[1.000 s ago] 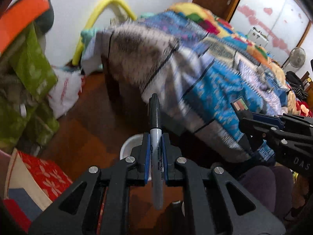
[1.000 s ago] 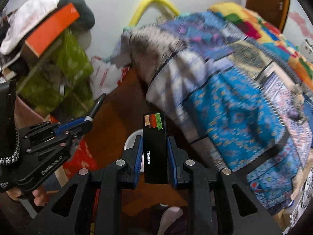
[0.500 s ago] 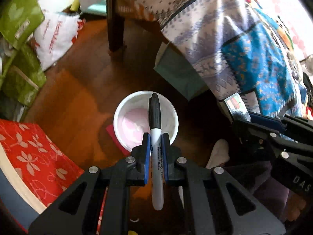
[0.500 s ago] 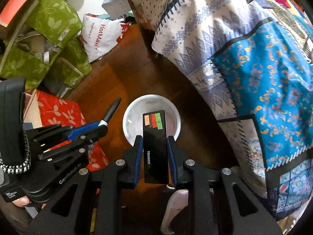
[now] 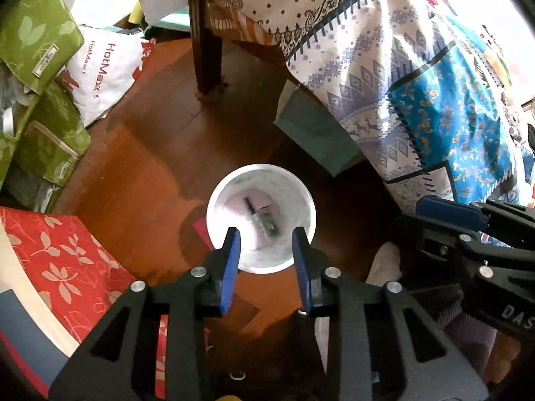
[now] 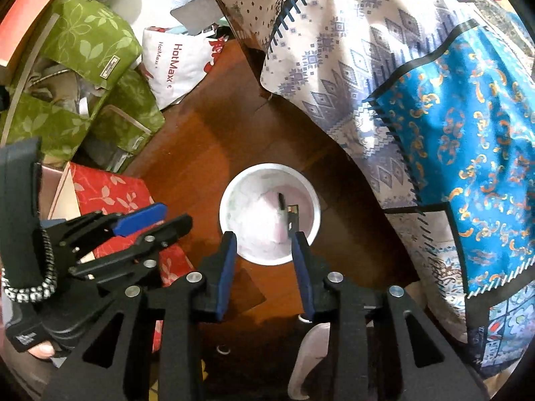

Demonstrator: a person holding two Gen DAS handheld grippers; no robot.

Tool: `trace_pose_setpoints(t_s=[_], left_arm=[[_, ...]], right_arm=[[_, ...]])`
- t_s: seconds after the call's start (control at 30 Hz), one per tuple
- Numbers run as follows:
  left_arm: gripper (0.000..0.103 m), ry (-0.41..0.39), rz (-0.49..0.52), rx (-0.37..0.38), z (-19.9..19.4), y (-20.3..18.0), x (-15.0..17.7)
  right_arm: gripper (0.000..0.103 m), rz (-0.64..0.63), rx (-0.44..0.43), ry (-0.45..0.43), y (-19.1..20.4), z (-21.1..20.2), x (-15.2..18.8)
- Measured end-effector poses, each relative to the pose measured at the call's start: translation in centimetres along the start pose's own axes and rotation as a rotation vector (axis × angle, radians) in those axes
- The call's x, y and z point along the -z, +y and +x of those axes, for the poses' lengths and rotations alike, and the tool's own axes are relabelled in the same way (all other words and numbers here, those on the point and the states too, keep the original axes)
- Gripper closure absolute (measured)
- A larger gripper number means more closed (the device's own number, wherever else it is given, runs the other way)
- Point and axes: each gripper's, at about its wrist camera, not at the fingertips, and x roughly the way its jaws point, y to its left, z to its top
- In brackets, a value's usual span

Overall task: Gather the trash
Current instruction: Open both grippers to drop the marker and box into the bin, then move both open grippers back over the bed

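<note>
A white round trash bin [image 5: 214, 210] stands on the wooden floor, seen from above; it also shows in the right wrist view [image 6: 230, 200]. Inside it lie a black marker [image 5: 250, 206] and a black box [image 5: 269, 222], blurred; in the right wrist view the marker [image 6: 281, 201] and the box [image 6: 292, 218] show too. My left gripper [image 5: 265, 237] is open and empty above the bin's near rim. My right gripper [image 6: 264, 241] is open and empty above the same rim. Each gripper shows at the edge of the other's view.
A bed with a patterned blue and white quilt [image 5: 418, 77] hangs over the floor at right, with a dark bed leg [image 5: 205, 50]. Green bags [image 5: 36, 50], a white HotMax bag [image 5: 107, 73] and a red floral box [image 5: 67, 260] crowd the left. A green paper bag [image 5: 314, 133] leans under the bed.
Both grippers have opened. The marker has left my left gripper and the black box my right; both now lie in the bin.
</note>
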Motion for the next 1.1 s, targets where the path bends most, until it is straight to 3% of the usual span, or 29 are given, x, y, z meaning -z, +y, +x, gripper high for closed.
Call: trace_pose_setpoints(t_s=[0.2, 0.4, 0.8, 1.03, 1.1], left_arm=[[0.073, -0.06, 0.007, -0.012, -3.1, -0.4, 0.7], [0.073, -0.16, 0.027, -0.022, -7.7, -1.6, 1.4], [0.073, -0.407, 0.111, 0.005, -18.3, -7.7, 2.9], [0.07, -0.532, 0.191, 0.051, -23.6, -12.9, 3.5], [0.07, -0.565, 0.222, 0.059, -24.8, -14.8, 3.7]], right_arm=[[0.072, -0.026, 0.016, -0.047, 0.1, -2.3, 1.2], [0.072, -0.029, 0.021, -0.153, -0.1, -6.6, 2.6], [0.072, -0.022, 0.06, -0.464, -1.5, -18.6, 6.9], [0.071, 0.012, 0.144, -0.671, -3.6, -25.7, 10.7], [0.067, 0.025, 0.168, -0.716, -4.4, -27.5, 11.6]])
